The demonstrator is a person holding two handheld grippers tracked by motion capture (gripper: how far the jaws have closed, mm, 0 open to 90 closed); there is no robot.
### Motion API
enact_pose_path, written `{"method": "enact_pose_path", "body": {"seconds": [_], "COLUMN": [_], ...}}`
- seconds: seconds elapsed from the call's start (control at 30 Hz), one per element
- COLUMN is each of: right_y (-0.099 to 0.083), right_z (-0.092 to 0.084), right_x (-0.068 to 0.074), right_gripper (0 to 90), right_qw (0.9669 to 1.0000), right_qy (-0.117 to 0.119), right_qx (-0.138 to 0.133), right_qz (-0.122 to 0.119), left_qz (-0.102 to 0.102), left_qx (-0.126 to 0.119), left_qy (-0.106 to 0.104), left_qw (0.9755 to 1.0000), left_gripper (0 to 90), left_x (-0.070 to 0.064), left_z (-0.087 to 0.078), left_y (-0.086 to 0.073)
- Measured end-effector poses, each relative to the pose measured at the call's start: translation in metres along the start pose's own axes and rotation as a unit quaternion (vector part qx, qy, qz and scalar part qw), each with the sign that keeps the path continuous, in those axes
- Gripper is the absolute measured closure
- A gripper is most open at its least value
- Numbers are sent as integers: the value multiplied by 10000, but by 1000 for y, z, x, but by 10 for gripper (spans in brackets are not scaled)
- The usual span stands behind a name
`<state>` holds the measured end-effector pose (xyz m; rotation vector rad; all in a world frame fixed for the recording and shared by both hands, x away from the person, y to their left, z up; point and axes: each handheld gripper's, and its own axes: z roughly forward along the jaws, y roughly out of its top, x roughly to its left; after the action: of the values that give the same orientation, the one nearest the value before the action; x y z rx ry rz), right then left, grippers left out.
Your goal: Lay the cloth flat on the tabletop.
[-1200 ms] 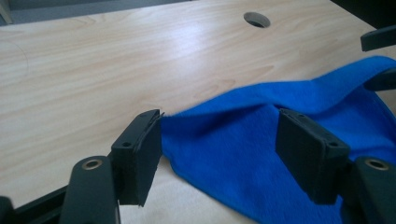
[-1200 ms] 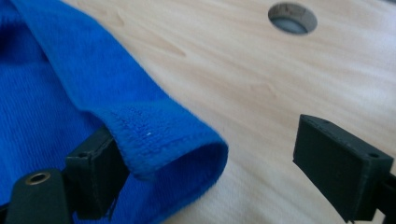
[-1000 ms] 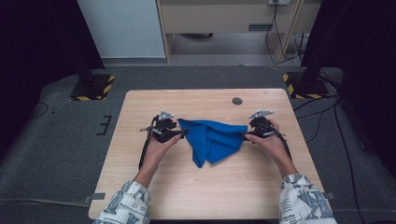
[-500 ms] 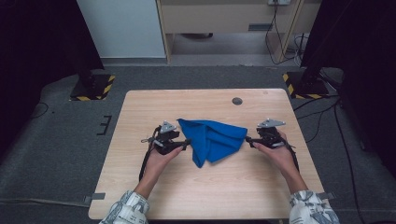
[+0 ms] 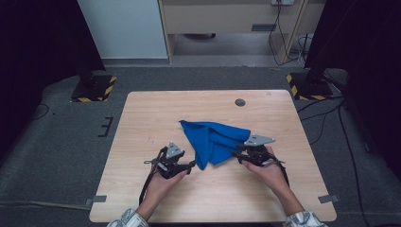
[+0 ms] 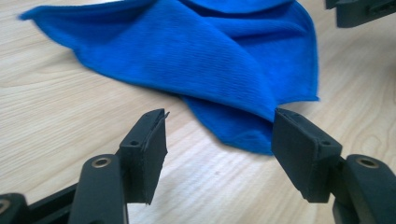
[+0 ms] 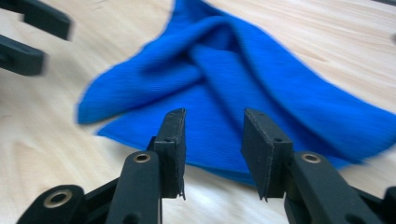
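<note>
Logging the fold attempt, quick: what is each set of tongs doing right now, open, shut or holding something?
Left tongs: open, holding nothing, jaws just short of the blue cloth.
Right tongs: open, jaws have just been closing, nothing gripped yet.

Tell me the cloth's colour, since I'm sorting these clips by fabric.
Plain bright blue cloth, with a fine ribbed weave and no pattern; it shows best in the left gripper view.

Probably a lab, bare wooden table [image 5: 142, 198], hazard-striped stand bases [image 5: 92, 90], floor cables [image 5: 326, 118]
</note>
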<state>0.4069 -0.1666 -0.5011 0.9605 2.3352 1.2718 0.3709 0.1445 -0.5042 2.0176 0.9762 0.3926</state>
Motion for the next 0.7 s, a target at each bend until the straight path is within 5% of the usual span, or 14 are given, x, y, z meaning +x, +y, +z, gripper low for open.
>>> {"method": "enact_pose_path", "body": {"seconds": [0.27,0.7], "right_y": [0,-3], "right_z": [13,31], "right_x": [31,51], "right_gripper": [531,367], "right_qw": [9995,9985], "right_qy": [266,334], "right_qx": [47,206], "right_qz": [-175,-392], "left_qz": [235,429], "left_qx": [113,180], "left_qy": [-150,-119], "left_qw": [9995,9988], "left_gripper": [307,320], "left_x": [-17,-24], "left_z": [14,18], "left_y": [-1,-2]}}
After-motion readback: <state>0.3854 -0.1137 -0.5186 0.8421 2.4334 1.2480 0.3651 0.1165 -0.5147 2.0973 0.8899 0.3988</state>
